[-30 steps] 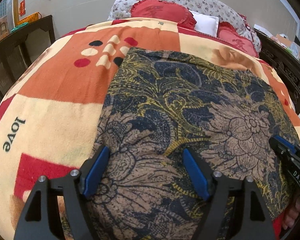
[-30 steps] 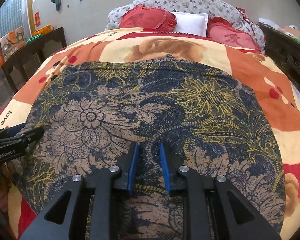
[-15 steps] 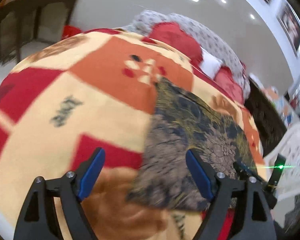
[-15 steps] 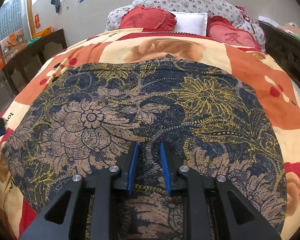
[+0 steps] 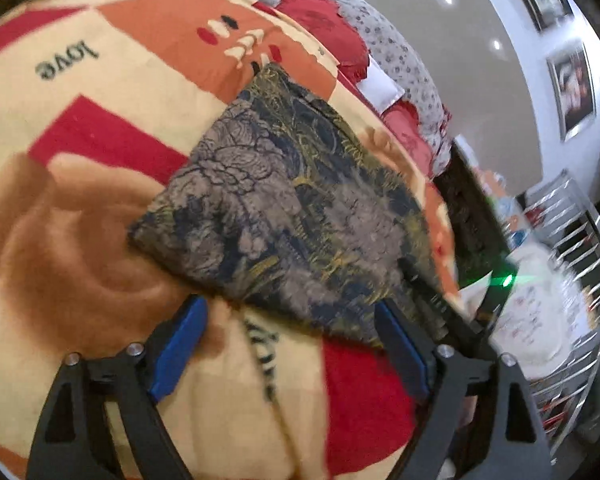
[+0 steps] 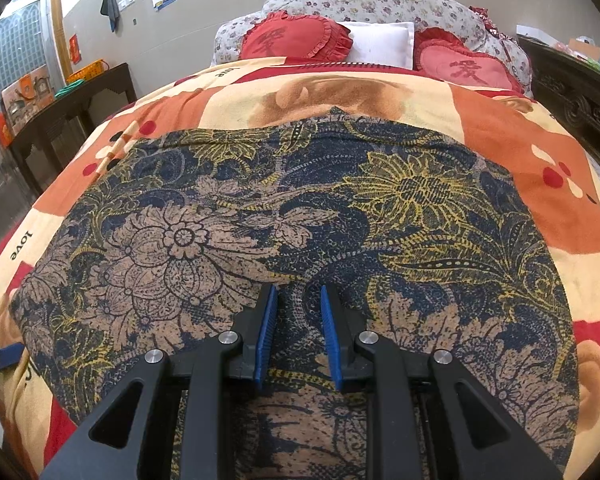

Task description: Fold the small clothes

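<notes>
A dark floral garment (image 6: 300, 208), navy, tan and yellow, lies spread flat on the patchwork blanket (image 6: 512, 128). My right gripper (image 6: 299, 294) rests its tips on the garment's near middle. Its blue pads stand a narrow gap apart, and flat cloth shows between them. My left gripper (image 5: 288, 307) hovers at the garment's (image 5: 292, 200) near edge by its left corner. Its jaws are wide and still opening, and the pads touch nothing. One left finger (image 6: 2, 354) peeks in at the far left of the right wrist view. In the left wrist view the right gripper (image 5: 432, 300) lies on the garment's near right part.
Red heart cushions (image 6: 296, 38) and a white pillow (image 6: 380, 44) lie at the bed's head. A dark wooden side table (image 6: 72, 112) stands left of the bed, and a carved wooden bed frame (image 6: 580, 100) is on the right. A metal rack (image 5: 576, 248) stands beyond the bed's right side.
My left gripper swung left off the garment and rolled, and now sits at its near left corner with the jaws wider. The right gripper and the garment stayed still.
</notes>
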